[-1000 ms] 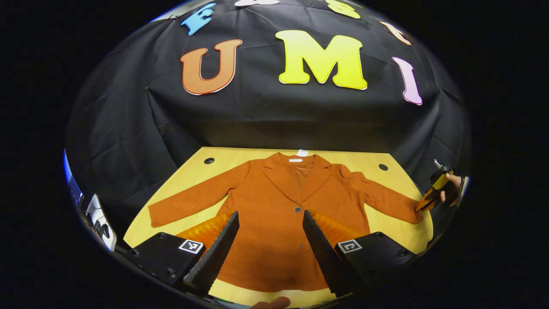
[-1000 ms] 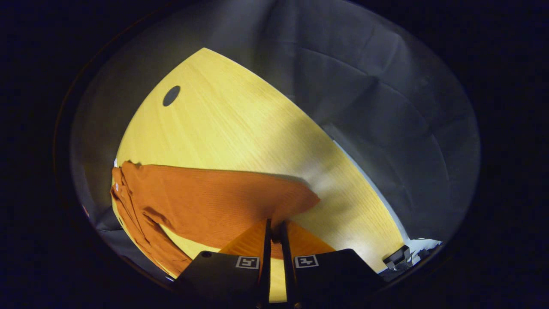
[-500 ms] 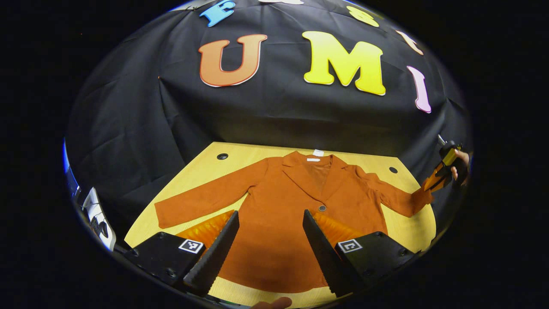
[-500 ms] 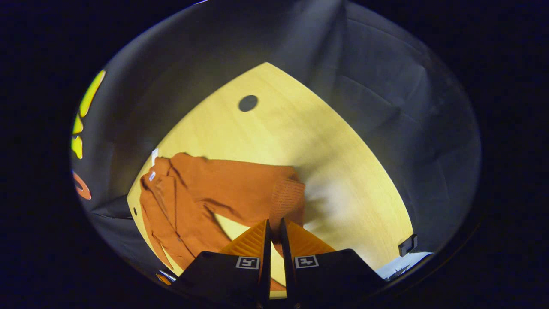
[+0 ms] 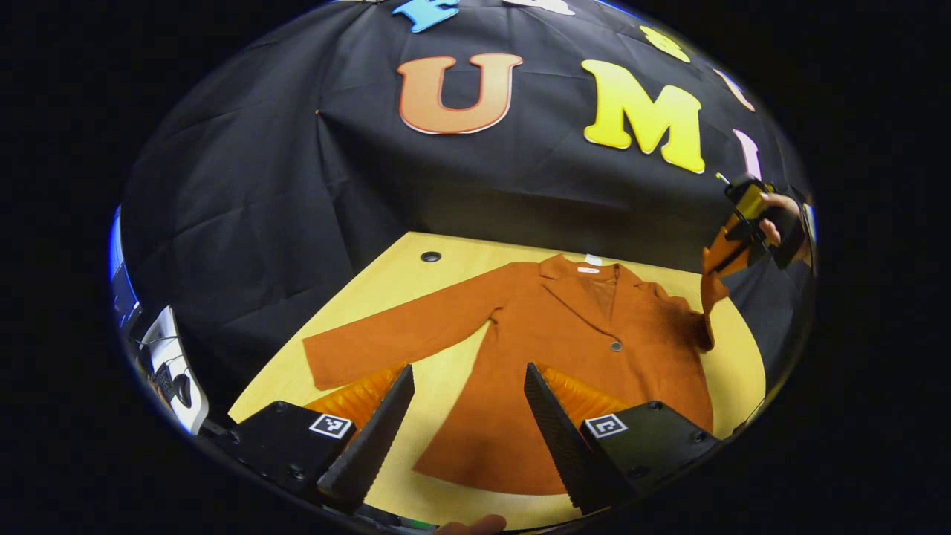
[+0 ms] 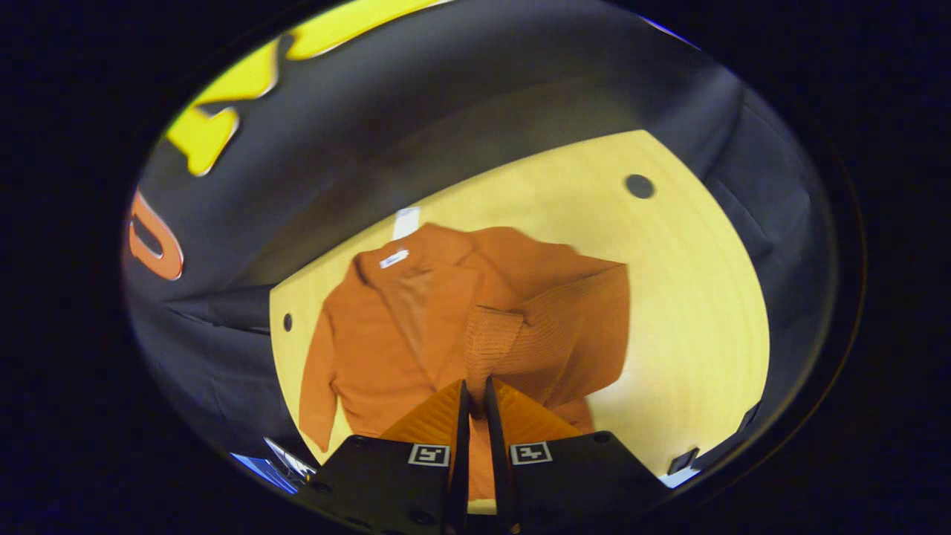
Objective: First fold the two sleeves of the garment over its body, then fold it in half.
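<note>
Wooden table (image 5: 416, 282) under rust jacket (image 5: 550, 349)

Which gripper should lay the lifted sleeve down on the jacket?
The right gripper, probably. It is already shut on the lifted sleeve, hanging above the jacket. The left gripper is open, holds nothing, and sits nearer the flat sleeve.

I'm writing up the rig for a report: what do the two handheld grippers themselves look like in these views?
Each gripper has two black blocky finger mounts, each bearing a small square black-and-white marker tag. The left gripper has long wedge-shaped fingers with serrated inner edges. The right gripper has the same tagged mounts; in the left gripper view it appears farther off as a dark body with a yellow panel, held in a hand.
</note>
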Demonstrator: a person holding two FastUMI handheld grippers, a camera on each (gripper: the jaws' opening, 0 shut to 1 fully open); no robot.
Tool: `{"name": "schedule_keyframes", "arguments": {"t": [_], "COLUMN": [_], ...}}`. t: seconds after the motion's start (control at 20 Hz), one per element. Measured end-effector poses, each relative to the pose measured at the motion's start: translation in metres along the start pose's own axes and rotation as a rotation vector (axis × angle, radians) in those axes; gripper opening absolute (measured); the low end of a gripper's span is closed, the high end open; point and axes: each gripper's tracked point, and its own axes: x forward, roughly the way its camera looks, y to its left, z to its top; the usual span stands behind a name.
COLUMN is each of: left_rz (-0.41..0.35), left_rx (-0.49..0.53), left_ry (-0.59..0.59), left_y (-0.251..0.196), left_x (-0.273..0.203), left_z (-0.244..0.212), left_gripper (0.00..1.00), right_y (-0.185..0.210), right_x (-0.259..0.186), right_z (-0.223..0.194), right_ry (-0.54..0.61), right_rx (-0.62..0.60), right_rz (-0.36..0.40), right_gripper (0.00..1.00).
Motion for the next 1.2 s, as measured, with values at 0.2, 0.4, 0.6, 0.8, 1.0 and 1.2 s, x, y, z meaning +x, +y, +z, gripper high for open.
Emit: {"name": "schedule_keyframes", "arguments": {"t": [0.2,0.4,0.6,0.8,1.0,1.2], "left_rz": [0.042,0.096,0.147,0.184,0.222,0.208], "left_rx": [-0.045,-0.126,-0.129,-0.166,-0.201,-0.26], "left_ry": [0.031,0.072,0.102,0.134,0.204,0.287], "left_y": [0.048,0.092,0.126,0.147,0.172,0.194], "left_x": [0.003,0.008,0.014,0.022,0.045,0.081], "left_z": [-0.021,-0.041,-0.057,-0.066,-0.076,-0.067], "left_gripper": [0.98,0.98,0.98,0.98,0.98,0.97], "right_y": [0.108,0.184,0.211,0.217,0.214,0.194], "right_x": [0.033,0.088,0.148,0.179,0.174,0.134], "right_z": [-0.027,-0.063,-0.093,-0.113,-0.111,-0.102], "right_ry": [0.053,0.114,0.204,0.255,0.247,0.239], "right_rx": [-0.094,-0.171,-0.152,-0.14,-0.126,-0.093], "right_rz": [0.055,0.041,0.018,-0.009,0.007,0.049], "right_gripper": [0.15,0.11,0.11,0.11,0.11,0.11]}}
